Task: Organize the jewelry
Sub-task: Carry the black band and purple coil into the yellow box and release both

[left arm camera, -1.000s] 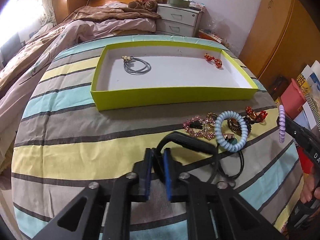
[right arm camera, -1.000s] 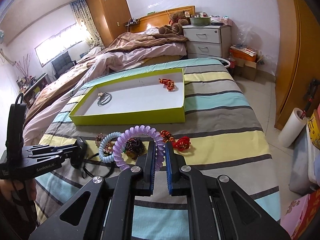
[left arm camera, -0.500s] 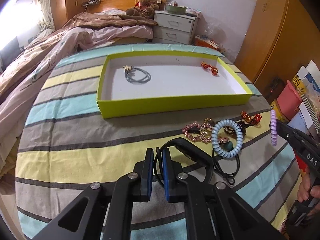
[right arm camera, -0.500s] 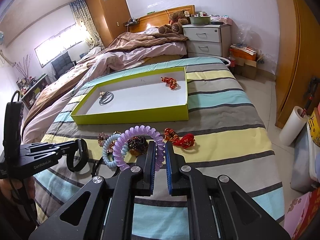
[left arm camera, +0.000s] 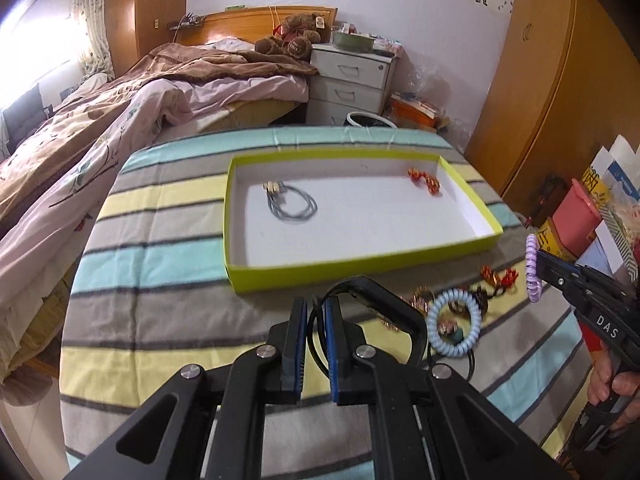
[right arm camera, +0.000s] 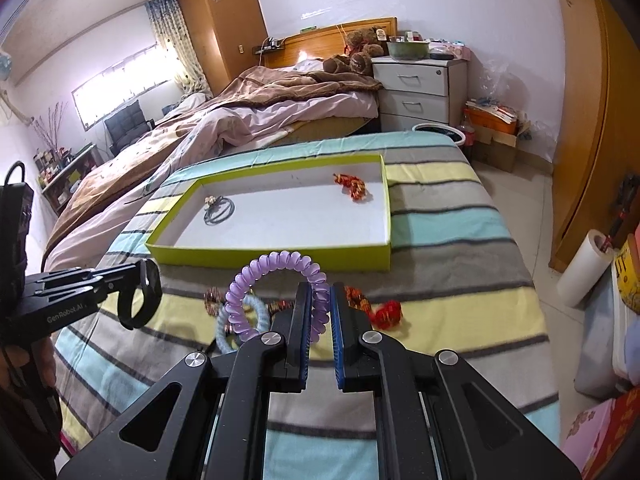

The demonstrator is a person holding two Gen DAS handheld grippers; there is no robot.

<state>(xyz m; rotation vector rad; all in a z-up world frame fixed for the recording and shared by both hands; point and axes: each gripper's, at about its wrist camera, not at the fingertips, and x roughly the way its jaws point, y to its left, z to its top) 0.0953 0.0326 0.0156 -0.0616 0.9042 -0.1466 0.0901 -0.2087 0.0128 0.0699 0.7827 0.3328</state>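
Observation:
My left gripper [left arm camera: 316, 312] is shut on a black bangle [left arm camera: 384, 308] and holds it above the striped cloth, in front of the lime-green tray [left arm camera: 360, 266]. My right gripper [right arm camera: 321, 300] is shut on a purple spiral hair tie [right arm camera: 272, 292], also raised in front of the tray [right arm camera: 280, 254]. The tray holds a grey cord necklace [left arm camera: 294, 204] and a red-gold bracelet [left arm camera: 425, 179]. On the cloth lie a pale blue spiral hair tie [left arm camera: 454, 326], beaded bracelets [left arm camera: 476, 300] and a red ornament [right arm camera: 386, 312]. The right gripper shows in the left wrist view [left arm camera: 538, 264]; the left gripper shows in the right wrist view [right arm camera: 146, 274].
The table has a striped cloth [left arm camera: 160, 248]. A bed with brown and pink covers [left arm camera: 120, 100] stands behind left, a white nightstand [left arm camera: 348, 80] behind, wooden wardrobes [left arm camera: 560, 80] at right. Boxes and a pink bin [left arm camera: 580, 216] crowd the floor at right.
Both grippers have risen and drawn back from the table, each still holding its item. The black bangle has lifted clear of the pile.

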